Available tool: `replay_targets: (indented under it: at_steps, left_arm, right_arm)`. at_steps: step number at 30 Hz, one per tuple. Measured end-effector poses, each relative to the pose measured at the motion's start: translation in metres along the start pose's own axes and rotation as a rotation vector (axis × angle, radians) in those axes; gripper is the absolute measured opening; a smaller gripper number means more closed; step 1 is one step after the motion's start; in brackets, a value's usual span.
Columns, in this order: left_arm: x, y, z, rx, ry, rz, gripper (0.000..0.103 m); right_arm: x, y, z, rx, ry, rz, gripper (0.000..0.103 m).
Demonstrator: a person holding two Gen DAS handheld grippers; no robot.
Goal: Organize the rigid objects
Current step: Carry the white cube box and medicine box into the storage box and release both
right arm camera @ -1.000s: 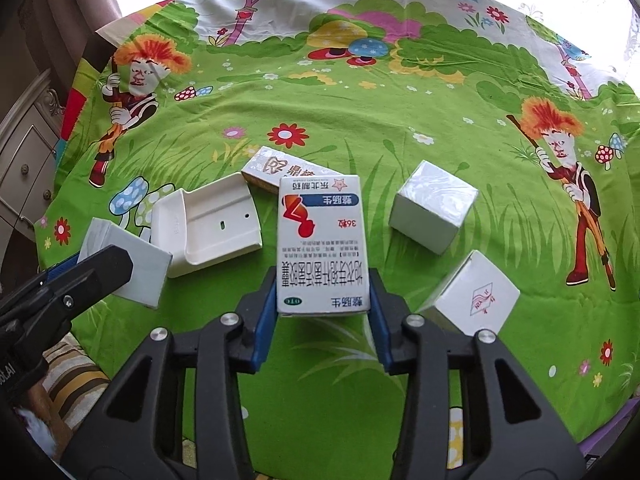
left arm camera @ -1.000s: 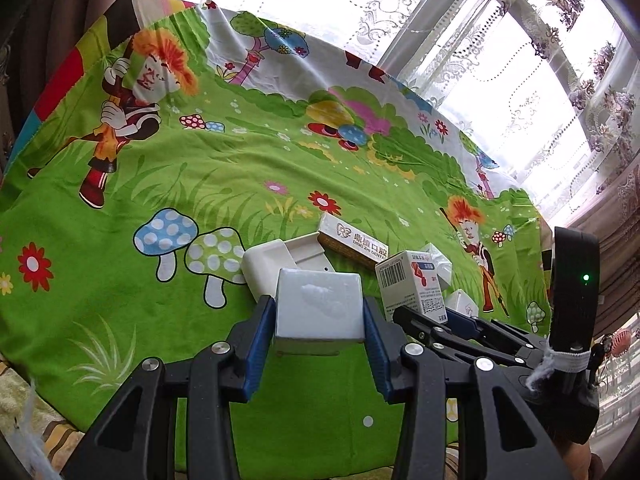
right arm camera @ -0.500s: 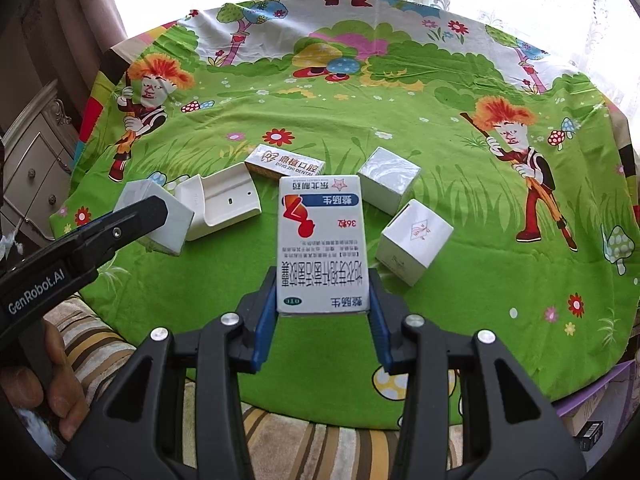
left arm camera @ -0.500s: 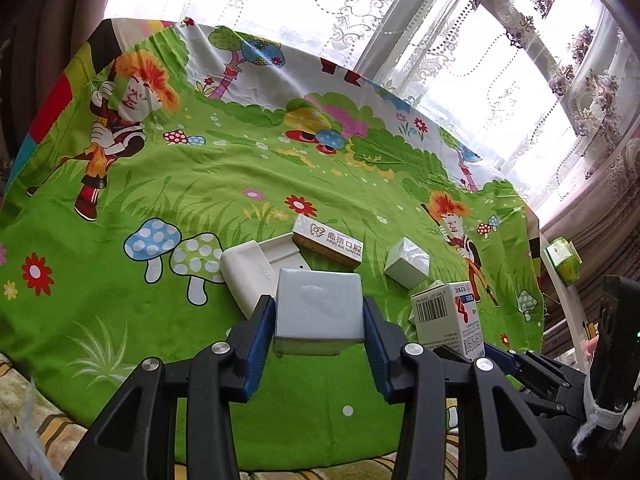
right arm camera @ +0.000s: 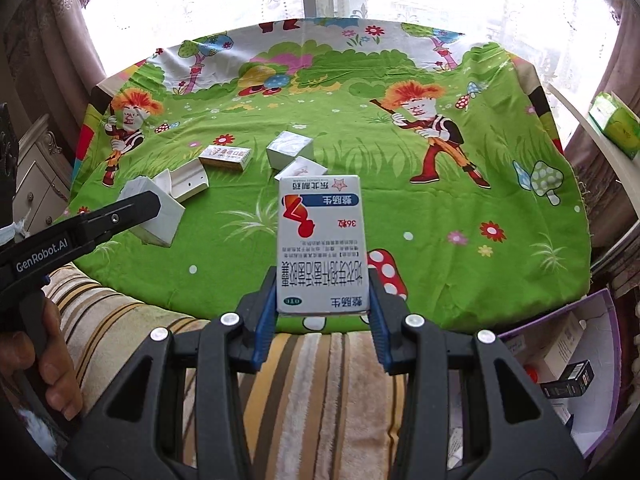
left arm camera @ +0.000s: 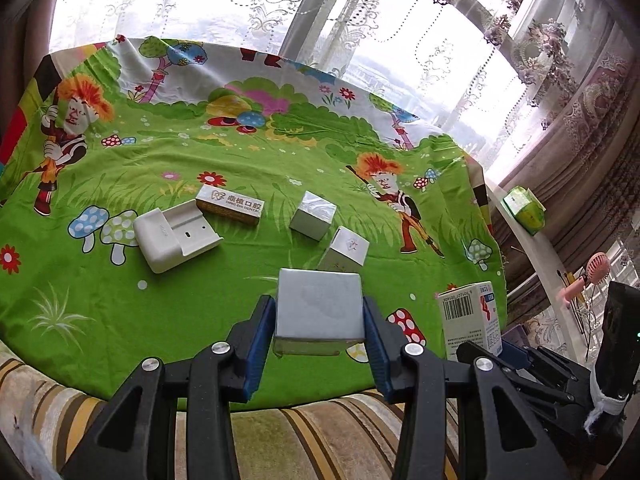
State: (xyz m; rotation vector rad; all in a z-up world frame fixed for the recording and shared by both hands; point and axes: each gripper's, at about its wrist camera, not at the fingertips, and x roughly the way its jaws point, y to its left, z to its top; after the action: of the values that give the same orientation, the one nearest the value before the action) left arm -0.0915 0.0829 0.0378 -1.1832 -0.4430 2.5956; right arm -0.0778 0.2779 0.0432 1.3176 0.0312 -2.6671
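My left gripper (left arm camera: 319,320) is shut on a plain silver-white box (left arm camera: 319,305), held above the near edge of the cartoon tablecloth (left arm camera: 160,312). My right gripper (right arm camera: 322,300) is shut on a white medicine box (right arm camera: 322,240) with blue and red print; the medicine box also shows in the left wrist view (left arm camera: 470,324). On the cloth lie a white plastic holder (left arm camera: 172,236), a long dental box (left arm camera: 231,203), a silver cube box (left arm camera: 313,220) and a white cube box (left arm camera: 345,250). The left gripper and its box also show in the right wrist view (right arm camera: 154,218).
A striped cushion (right arm camera: 316,364) lies below the cloth's near edge. A purple-rimmed bin with boxes (right arm camera: 568,356) stands at the lower right. A green tissue pack (right arm camera: 616,124) sits on the right ledge. A dresser (right arm camera: 36,176) stands at the left. Curtained windows run behind.
Both grippers have pulled back and up from the table with their boxes still held. The objects on the cloth look smaller and farther; the striped cushion and bin have come into view.
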Motion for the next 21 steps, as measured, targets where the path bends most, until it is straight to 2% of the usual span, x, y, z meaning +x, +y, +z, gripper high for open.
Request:
replay_targets:
  at_steps: [9,17,21]
  left_arm:
    - [0.005,-0.076,-0.026,0.131,0.06,-0.077,0.044]
    - [0.011,-0.134,-0.046,0.242,0.1,-0.134,0.044]
    - [0.015,-0.153,-0.054,0.277,0.122,-0.157,0.044]
  right_arm:
    - [-0.043,-0.092,-0.048,0.144,-0.008,-0.112,0.045]
    - [-0.059,-0.175,-0.103,0.299,0.032,-0.211,0.045]
    - [-0.06,-0.202,-0.121,0.358,0.049,-0.239,0.045]
